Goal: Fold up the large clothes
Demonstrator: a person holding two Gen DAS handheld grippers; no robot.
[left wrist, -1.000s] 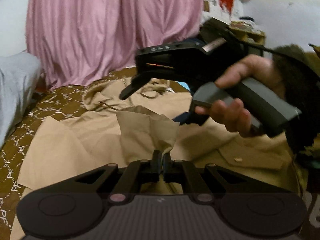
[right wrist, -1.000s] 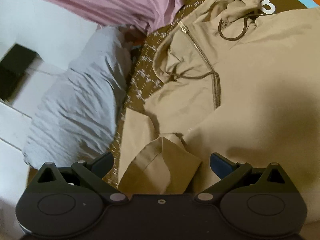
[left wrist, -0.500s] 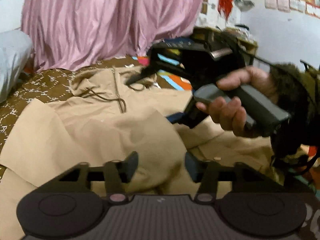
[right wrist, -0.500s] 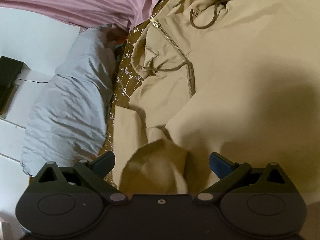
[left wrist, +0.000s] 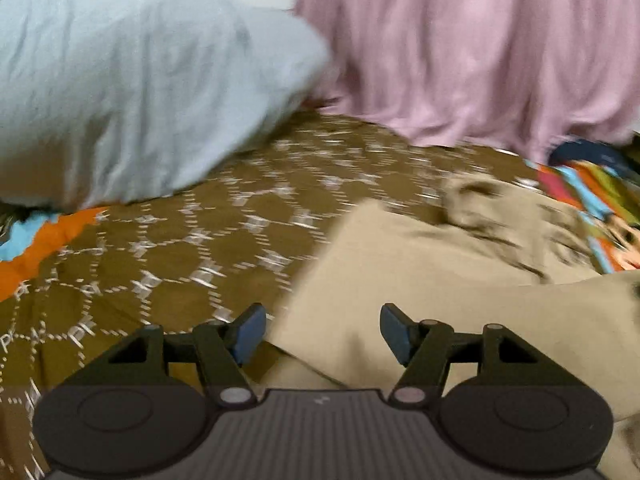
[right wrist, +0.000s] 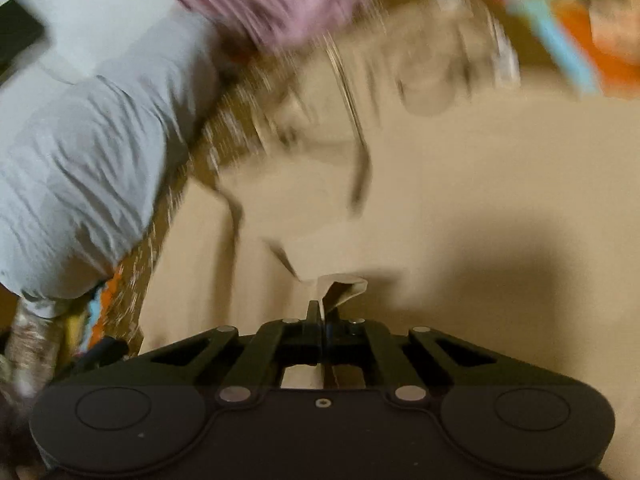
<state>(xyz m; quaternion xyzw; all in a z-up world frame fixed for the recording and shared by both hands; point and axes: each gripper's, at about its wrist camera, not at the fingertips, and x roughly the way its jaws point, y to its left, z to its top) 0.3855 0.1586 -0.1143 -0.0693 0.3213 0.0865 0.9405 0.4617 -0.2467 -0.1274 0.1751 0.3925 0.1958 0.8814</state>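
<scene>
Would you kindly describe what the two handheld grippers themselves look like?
Both are matte black. The left gripper has blue pads on its fingertips, angular linkage arms with silver pivot pins, round discs and a ribbed grey centre panel. The right gripper matches, with a smooth centre and one small screw.

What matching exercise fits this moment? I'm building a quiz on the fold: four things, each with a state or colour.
Things:
1. left gripper
2. right gripper
3. pillow
4. curtain

States or colours:
A. pink
B. jaws shut on tan fabric
C. pale blue-grey
D. jaws open, holding nothing

Pairs: 1-D, 2-B, 3-C, 4-A. The tan fabric is the hoodie.
</scene>
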